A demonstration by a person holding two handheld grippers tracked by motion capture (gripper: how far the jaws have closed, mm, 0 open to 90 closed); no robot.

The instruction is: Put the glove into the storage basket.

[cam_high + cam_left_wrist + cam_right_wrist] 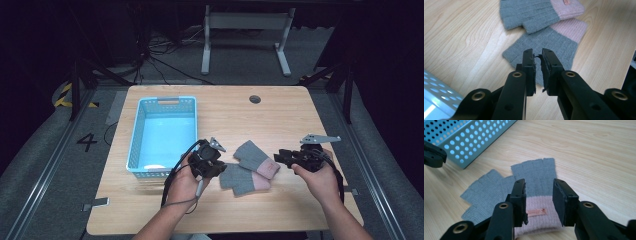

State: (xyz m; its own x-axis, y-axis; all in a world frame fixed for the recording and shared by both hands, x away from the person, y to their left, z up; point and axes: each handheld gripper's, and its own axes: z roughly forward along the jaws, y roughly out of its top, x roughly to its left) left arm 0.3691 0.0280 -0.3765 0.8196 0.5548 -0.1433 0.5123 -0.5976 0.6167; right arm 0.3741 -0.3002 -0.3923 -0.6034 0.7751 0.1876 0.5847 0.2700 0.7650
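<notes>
**Two fingerless gloves down on the table, grippers either side**

Here we are at the wooden table (280,115), and two grey fingerless gloves with pink cuffs lie side by side, overlapping at one edge. The upper glove (256,158) sits slightly over the lower glove (243,179), just right of the light blue basket (136,135).

Left gripper (218,167) comes in from the left, held in the person's left hand (184,181). In the left gripper view its jaws are nearly together with only a thin slit between them, and they hang over the grey part of the lower glove (546,43); nothing is pinched between the pads.

Over to the right gripper (278,157), held in the right hand (320,177). Its jaws stand spread, and the right gripper view shows them straddling the pink cuff of the upper glove (536,180), a small tag (537,212) showing in the gap. The pads press on nothing
</notes>
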